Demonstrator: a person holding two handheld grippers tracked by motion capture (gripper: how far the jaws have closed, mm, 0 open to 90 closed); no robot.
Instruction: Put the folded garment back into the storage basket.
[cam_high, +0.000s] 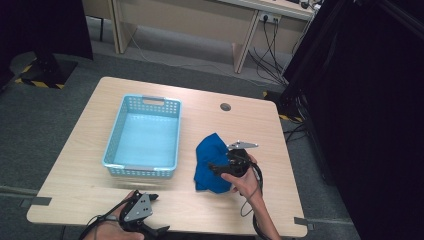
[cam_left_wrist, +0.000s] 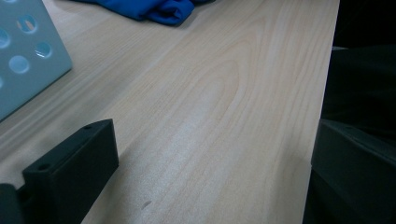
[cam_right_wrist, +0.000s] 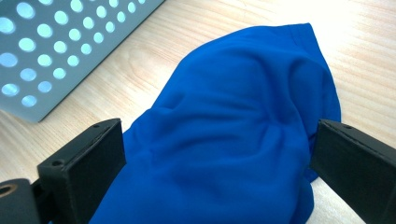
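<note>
A crumpled blue cloth (cam_high: 207, 160) lies on the wooden table (cam_high: 90, 175), right of a light blue perforated basket (cam_high: 112, 145). My right gripper (cam_high: 219, 168) is at the cloth's right side, pointing left. In the right gripper view this gripper (cam_right_wrist: 217, 135) is open, with one black jaw on each side of the cloth (cam_right_wrist: 233, 93). The left gripper (cam_high: 159, 214) hovers at the table's front edge, below the basket. Seen in its own view, it (cam_left_wrist: 210, 154) is open over bare wood, and the cloth (cam_left_wrist: 154, 8) lies far ahead.
The basket (cam_right_wrist: 56, 46) holds nothing and its corner (cam_left_wrist: 23, 56) is close to the left gripper. A round cable hole (cam_high: 225, 106) sits near the table's far edge. Black drapes stand at the right, with a desk and cables behind.
</note>
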